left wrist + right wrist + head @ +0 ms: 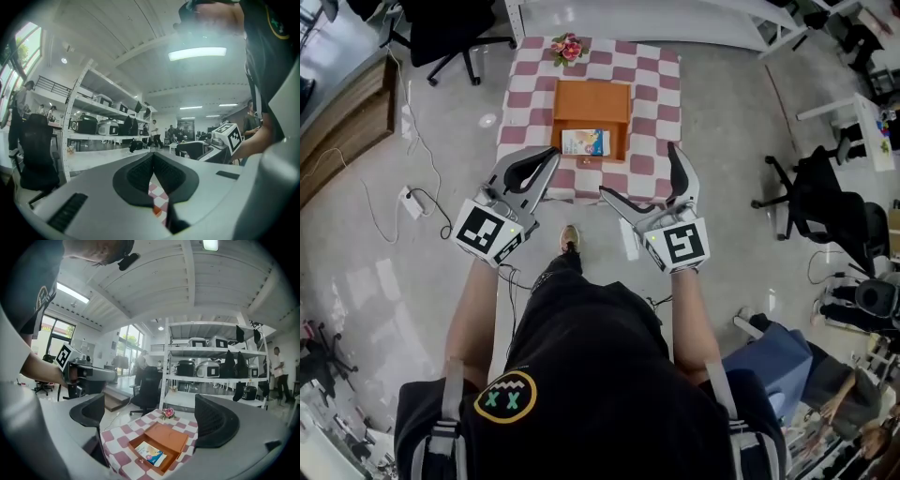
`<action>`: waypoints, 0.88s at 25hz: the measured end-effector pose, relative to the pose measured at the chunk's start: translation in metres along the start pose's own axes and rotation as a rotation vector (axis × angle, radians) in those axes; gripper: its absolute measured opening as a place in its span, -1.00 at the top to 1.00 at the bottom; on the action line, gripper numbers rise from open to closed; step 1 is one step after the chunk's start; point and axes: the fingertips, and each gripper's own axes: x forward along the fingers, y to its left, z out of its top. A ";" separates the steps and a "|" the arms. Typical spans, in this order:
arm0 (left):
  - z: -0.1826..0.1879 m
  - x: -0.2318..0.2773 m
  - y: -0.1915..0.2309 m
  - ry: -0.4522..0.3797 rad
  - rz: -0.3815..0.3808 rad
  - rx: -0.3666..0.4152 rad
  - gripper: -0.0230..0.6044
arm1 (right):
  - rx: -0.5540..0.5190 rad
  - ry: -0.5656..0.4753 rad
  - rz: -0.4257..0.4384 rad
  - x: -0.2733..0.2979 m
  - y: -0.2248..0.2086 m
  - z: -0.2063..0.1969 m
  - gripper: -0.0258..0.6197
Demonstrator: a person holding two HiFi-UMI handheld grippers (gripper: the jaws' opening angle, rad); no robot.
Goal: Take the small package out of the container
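An orange box container [592,101] sits on a table with a pink-and-white checked cloth [657,120]. Its open front compartment holds a small white, blue and orange package [585,142], lying flat. My left gripper [551,155] hangs above the table's near left edge, its jaws shut with nothing between them. My right gripper [643,176] is open over the near right edge. The right gripper view shows the container [167,436] and package [151,454] between the spread jaws of the right gripper [150,414]. In the left gripper view, the left gripper [153,157] has its pads pressed together.
A small flower bunch [567,47] stands at the table's far edge. A black office chair [450,37] is at the far left, another [839,211] at the right. A power strip and cable [412,202] lie on the floor to the left. Shelves with cookers [211,366] stand behind the table.
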 end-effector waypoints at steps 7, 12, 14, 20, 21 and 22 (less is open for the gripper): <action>-0.010 0.019 0.030 0.013 -0.005 -0.019 0.87 | 0.010 0.034 -0.003 0.033 -0.017 -0.011 -0.93; -0.017 0.028 0.036 0.040 0.005 -0.029 0.87 | 0.038 0.069 0.007 0.053 -0.033 -0.032 -0.93; -0.019 0.034 0.037 0.050 0.013 -0.026 0.87 | 0.053 0.079 0.016 0.062 -0.042 -0.040 -0.93; -0.020 0.048 0.039 0.064 0.062 -0.026 0.87 | 0.115 0.148 0.064 0.093 -0.060 -0.084 -0.92; -0.020 0.051 0.039 0.067 0.064 -0.023 0.87 | 0.128 0.165 0.073 0.099 -0.063 -0.093 -0.92; -0.020 0.054 0.039 0.071 0.066 -0.021 0.87 | 0.144 0.182 0.079 0.104 -0.065 -0.102 -0.92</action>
